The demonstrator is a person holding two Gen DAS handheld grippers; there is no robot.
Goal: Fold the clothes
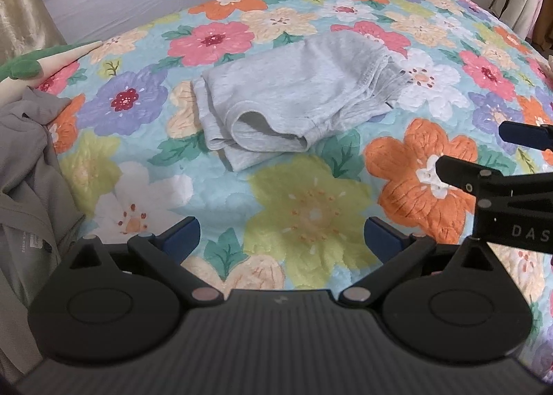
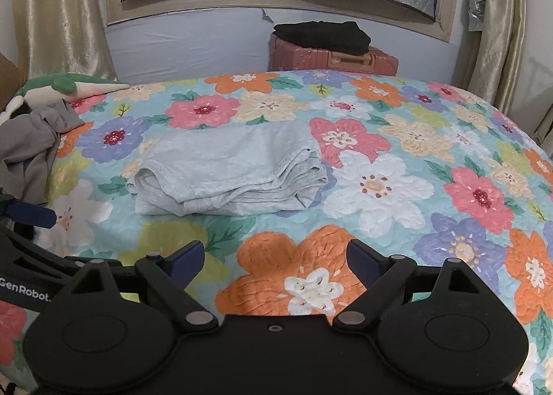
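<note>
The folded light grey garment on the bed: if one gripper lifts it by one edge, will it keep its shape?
Probably not. The light grey garment looks like soft knit in loose stacked layers, so it would likely droop and unfold. It seems light, and pushing it across the quilted floral bedspread may bunch it.

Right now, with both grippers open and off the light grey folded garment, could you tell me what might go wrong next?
1. The folded light grey garment has a loose, gaping edge toward the grippers; it may spring open or snag if lifted there.
2. The unfolded grey garment lies bunched at the bed's left edge and could slide off.
3. The left gripper and right gripper are close together; they may collide.
</note>
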